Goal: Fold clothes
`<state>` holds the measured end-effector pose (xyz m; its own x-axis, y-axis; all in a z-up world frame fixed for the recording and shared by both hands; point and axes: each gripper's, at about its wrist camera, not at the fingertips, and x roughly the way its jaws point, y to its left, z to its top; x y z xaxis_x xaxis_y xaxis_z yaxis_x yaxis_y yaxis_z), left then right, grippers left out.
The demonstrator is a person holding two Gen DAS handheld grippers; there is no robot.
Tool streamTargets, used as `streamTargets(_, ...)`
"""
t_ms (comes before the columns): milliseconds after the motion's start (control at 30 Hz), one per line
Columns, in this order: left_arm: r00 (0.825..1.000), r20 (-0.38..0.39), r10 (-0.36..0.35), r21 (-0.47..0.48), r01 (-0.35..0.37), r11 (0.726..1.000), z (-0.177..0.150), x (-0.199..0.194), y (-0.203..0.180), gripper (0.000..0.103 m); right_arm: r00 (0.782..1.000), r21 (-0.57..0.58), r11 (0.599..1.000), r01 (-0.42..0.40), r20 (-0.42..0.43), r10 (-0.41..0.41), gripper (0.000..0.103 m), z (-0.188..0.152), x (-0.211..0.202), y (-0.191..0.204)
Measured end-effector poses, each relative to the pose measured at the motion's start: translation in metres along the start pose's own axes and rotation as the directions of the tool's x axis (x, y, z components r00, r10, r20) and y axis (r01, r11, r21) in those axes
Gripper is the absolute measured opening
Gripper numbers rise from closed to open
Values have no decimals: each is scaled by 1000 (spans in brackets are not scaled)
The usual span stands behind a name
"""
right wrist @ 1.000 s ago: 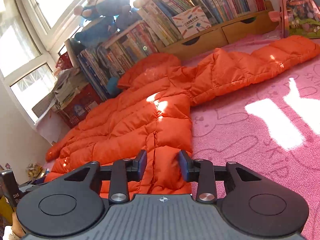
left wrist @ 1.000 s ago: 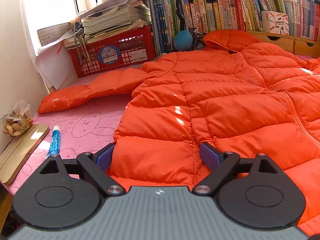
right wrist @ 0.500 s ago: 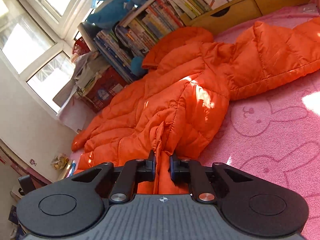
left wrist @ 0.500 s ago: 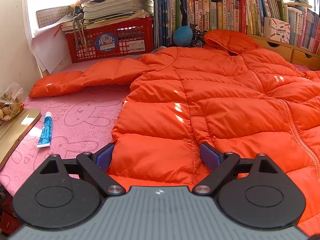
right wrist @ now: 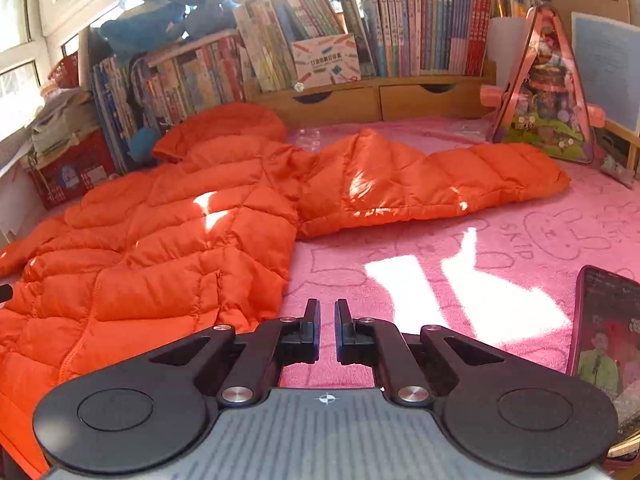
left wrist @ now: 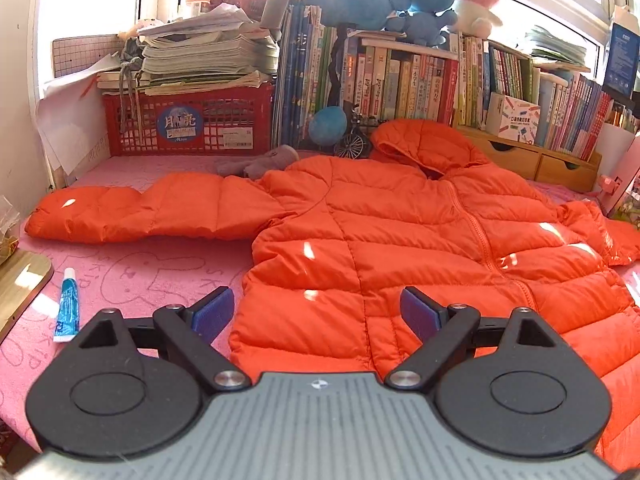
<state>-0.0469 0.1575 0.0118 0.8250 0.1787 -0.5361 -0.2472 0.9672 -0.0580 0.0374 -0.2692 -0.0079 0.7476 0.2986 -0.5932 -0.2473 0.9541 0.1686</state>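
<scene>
Both claws hang over the jacket [left wrist: 400,240], which lies spread face up on the pink blanket [right wrist: 460,248], hood at 12 o'clock against the books and a sleeve out to each side. Your left claw [left wrist: 316,314] stands wide, its blue pads [left wrist: 212,312] straddling the hem corner without touching it, so nothing is held there. Your right claw [right wrist: 327,330] is drawn nearly shut, a slim gap showing pink blanket between the fingers, and it is empty; the jacket's side edge lies just beside it at 9 o'clock. By my reading you are at the start of the fold, with no flap turned over yet. The next move calls for a firm pinch on puffy, slippery fabric: open the right claw before you reach, take a sleeve or the hem deep between the pads, and carry it across the zipper line. The left view alone shows the left sleeve [left wrist: 152,212] stretched toward 9 o'clock, the tube [left wrist: 67,310] at 8 o'clock and the red crate [left wrist: 188,120]. The right view alone shows the right sleeve [right wrist: 440,176] reaching toward 2 o'clock and the phone [right wrist: 604,328] at 4 o'clock, close enough to snag a sweeping sleeve.
</scene>
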Motion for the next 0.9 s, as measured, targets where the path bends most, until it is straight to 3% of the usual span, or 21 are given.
streamTargets(100,999,41,-9,64,6,998,19,23,-20,91,996,-53,996,-73,55,76,21,35,11,25)
streamTargets(267,994,90,-59,141,46,989,72,79,-50,92,984,-150,978,-146,79,159,29,101,75,95)
streamTargets(333,994,76,-78,132,68,989,96,108,-55,93,982,-107,982,-156,87,166,45,129,105,106)
streamTargets(400,993,49,-109,82,104,991,119,138,-53,94,981,-2,985,-173,86,172,60,159,146,102)
streamTargets(500,989,-2,-149,-14,149,989,151,192,-46,96,984,140,975,-174,57,168,70,190,205,84)
streamTargets(667,993,-93,-77,-59,71,996,179,282,-56,96,996,99,993,-57,-58,63,92,208,291,74)
streamTargets(767,989,-143,-32,-25,29,999,180,325,-68,96,989,130,990,-49,-134,66,102,209,329,65)
streamTargets(800,987,-158,-30,-23,26,999,177,334,-70,93,984,150,987,-54,-162,78,103,208,340,61)
streamTargets(867,981,-189,-52,-32,46,998,171,351,-72,63,970,181,979,-92,-206,129,92,205,358,57)
streamTargets(900,977,-201,-73,-45,65,997,165,354,-72,42,976,135,986,-99,-181,123,68,203,357,62)
